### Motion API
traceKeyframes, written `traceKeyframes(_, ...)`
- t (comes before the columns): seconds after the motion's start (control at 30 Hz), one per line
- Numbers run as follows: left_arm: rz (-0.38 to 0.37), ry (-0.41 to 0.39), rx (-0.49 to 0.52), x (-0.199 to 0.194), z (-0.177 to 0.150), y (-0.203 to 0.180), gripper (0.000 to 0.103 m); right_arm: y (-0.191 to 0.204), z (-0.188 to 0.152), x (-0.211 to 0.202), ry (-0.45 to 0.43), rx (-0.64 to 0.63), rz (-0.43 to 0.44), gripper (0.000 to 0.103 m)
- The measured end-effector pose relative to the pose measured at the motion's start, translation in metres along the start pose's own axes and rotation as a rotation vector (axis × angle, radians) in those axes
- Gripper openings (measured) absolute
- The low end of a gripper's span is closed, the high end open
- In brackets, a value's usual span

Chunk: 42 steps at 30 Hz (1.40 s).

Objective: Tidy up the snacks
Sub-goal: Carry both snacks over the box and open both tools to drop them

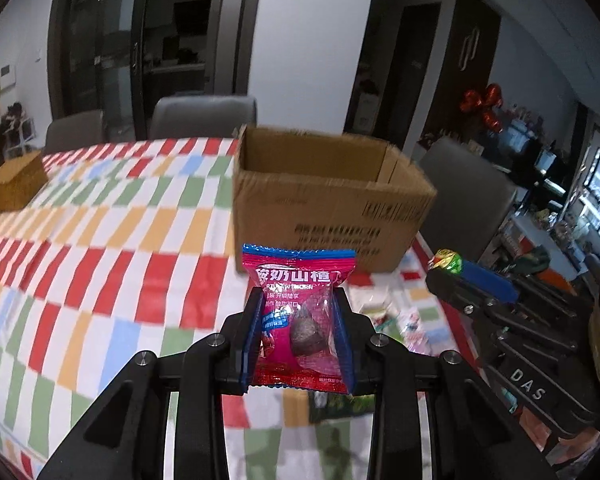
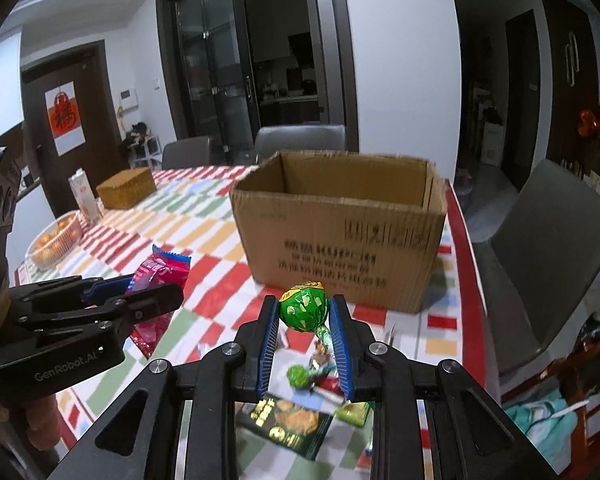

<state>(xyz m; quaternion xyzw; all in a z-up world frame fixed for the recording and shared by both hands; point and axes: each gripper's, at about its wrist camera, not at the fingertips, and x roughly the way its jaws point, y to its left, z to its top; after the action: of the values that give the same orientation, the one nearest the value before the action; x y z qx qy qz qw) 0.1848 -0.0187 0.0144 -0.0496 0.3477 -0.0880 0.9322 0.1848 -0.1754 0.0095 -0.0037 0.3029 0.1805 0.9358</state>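
You've got a glossy pink plastic packet (image 1: 300, 312) and a shiny green foil lollipop (image 2: 303, 307) between ribbed blue pads (image 2: 269, 354), ahead a matt corrugated cardboard box (image 2: 336, 236) on the smooth checked tablecloth (image 1: 100, 240).

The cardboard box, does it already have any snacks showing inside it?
No, the cardboard box shows only bare inner walls from this angle.

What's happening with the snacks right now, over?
Left gripper shut on pink snack packet. Right gripper shut on green lollipop. Cardboard box open ahead, path clear. More snacks on table below.
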Motion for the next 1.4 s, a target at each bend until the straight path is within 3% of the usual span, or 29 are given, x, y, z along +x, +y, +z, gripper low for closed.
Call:
traceKeyframes(0.23, -0.035, -0.059, 0.035, 0.003, 0.041, -0.005, 0.032, -0.008, 0.031, 0.004, -0.025, 0.016, 0.007, 0.027)
traceKeyframes(0.77, -0.031, -0.078, 0.082, 0.051, 0.131, 0.005, 0.032, -0.027, 0.112, 0.045, -0.055, -0.011, -0.031, 0.027)
traceKeyframes(1.1, -0.024, 0.006, 0.076, 0.110, 0.160, 0.018, 0.032, -0.045, 0.136, 0.102, 0.011, -0.026, -0.043, 0.027)
traceKeyframes(1.23, -0.026, 0.040, 0.062, 0.128, 0.165, 0.018, 0.037, -0.049, 0.135, 0.114, 0.016, -0.038, -0.060, 0.028)
traceKeyframes(1.3, 0.013, 0.029, 0.078, 0.129, 0.164, 0.017, 0.050, -0.051, 0.133, 0.114, 0.010, -0.041, -0.079, 0.035)
traceKeyframes(1.33, 0.037, 0.013, 0.085, 0.127, 0.163, 0.017, 0.057, -0.052, 0.132, 0.114, 0.010, -0.037, -0.096, 0.049)
traceKeyframes(1.4, 0.054, 0.003, 0.093, 0.122, 0.159, 0.017, 0.060, -0.054, 0.130, 0.108, -0.004, -0.019, -0.122, 0.055)
